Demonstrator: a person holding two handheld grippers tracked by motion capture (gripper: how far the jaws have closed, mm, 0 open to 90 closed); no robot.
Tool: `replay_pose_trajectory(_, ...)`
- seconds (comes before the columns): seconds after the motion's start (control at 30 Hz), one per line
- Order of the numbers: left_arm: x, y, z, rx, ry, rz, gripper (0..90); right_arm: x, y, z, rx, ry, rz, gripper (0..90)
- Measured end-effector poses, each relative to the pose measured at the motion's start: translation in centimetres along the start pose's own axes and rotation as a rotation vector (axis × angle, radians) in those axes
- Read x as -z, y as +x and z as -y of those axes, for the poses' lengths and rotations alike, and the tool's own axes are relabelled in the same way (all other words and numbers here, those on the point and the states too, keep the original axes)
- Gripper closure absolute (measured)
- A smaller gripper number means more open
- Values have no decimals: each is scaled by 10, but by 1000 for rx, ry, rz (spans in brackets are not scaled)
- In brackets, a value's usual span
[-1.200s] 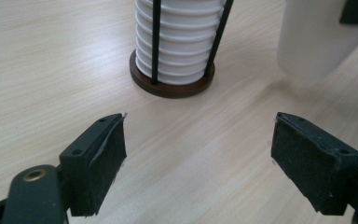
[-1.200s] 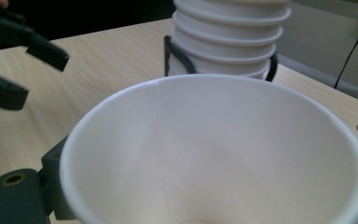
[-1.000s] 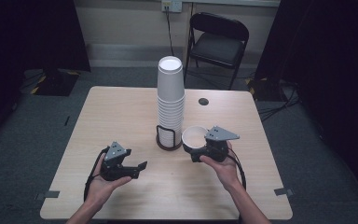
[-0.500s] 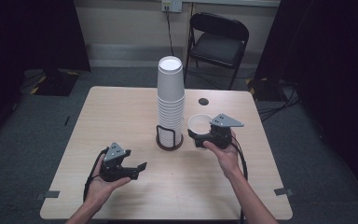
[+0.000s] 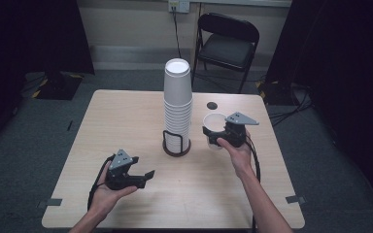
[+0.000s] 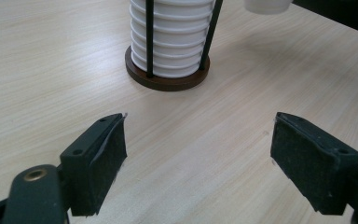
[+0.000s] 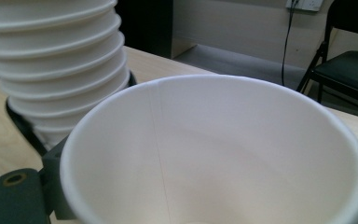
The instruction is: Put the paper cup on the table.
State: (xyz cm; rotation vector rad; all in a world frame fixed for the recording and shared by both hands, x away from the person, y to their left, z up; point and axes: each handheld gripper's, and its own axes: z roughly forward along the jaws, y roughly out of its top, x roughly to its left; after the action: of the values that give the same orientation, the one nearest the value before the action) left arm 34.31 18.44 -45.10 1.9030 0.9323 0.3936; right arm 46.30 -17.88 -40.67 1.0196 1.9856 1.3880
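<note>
A tall stack of white paper cups [image 5: 178, 104] stands in a black wire holder with a round brown base [image 5: 176, 147] at the middle of the table. Just right of it, my right gripper [image 5: 214, 136] is shut on a single white paper cup [image 5: 213, 124], held upright above the table; in the right gripper view this cup [image 7: 223, 154] hides most of the jaws, with the stack [image 7: 51, 60] close at its left. My left gripper [image 5: 144, 176] rests low near the front left with nothing in it; its jaws [image 6: 198, 154] stand wide open and point at the holder base [image 6: 168, 80].
The light wooden table [image 5: 121, 121] has a small black disc [image 5: 212, 105] behind the held cup. A black folding chair [image 5: 228, 43] stands beyond the far edge. Cables trail from both grippers toward the front edge.
My right gripper has carried the cup away from the front of the table, farther back and slightly right, beside the stack. The left gripper has stayed where it was.
</note>
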Motion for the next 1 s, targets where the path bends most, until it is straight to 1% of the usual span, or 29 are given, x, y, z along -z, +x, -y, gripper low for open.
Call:
replay_pose_trajectory(0.07,0,-1,0,-2,6,4,181,-3,-4,-5,-6,-5,8,110)
replay_pose_trajectory(0.13,0,-1,0,-6,-2,3,181,-8,-8,-11,-1,2,25,109)
replay_pose_trajectory(0.17,0,-1,0,-6,-2,3,180,-10,-11,-13,-11,2,28,109)
replay_pose_trajectory(0.2,0,-1,0,12,-3,-4,176,-13,-13,-15,-21,2,33,109)
replay_pose_trajectory(0.27,0,0,1,16,-3,0,170,-19,-18,-17,-28,10,50,109)
replay_pose_trajectory(0.3,1,0,1,17,-2,-2,170,-22,-21,-16,-34,14,51,108)
replay_pose_trajectory(0.37,0,0,1,25,-4,5,169,-29,-25,-13,-35,28,73,107)
replay_pose_trajectory(0.4,0,-1,1,26,-7,7,167,-32,-26,-10,-45,35,75,106)
replay_pose_trajectory(0.47,0,-2,1,21,-9,14,166,-39,-28,-6,-60,37,84,105)
replay_pose_trajectory(0.5,-1,-2,0,14,-6,15,166,-39,-28,-6,-60,37,84,105)
replay_pose_trajectory(0.53,-2,-3,0,6,-6,20,166,-46,-28,-1,-82,31,102,105)
replay_pose_trajectory(0.63,-2,-3,0,4,-2,15,163,-56,-28,4,-85,26,114,104)
replay_pose_trajectory(0.67,-2,-4,0,22,-8,8,157,-58,-28,5,-97,29,116,103)
replay_pose_trajectory(0.73,-1,-2,0,37,-11,0,158,-62,-29,9,-110,39,124,102)
replay_pose_trajectory(0.83,0,0,1,37,-10,-7,158,-67,-31,14,-116,54,129,101)
replay_pose_trajectory(0.87,1,2,1,43,-15,-7,158,-68,-31,15,-114,57,131,101)
replay_pose_trajectory(1.0,1,2,1,47,-15,-11,158,-70,-33,21,-133,51,136,99)
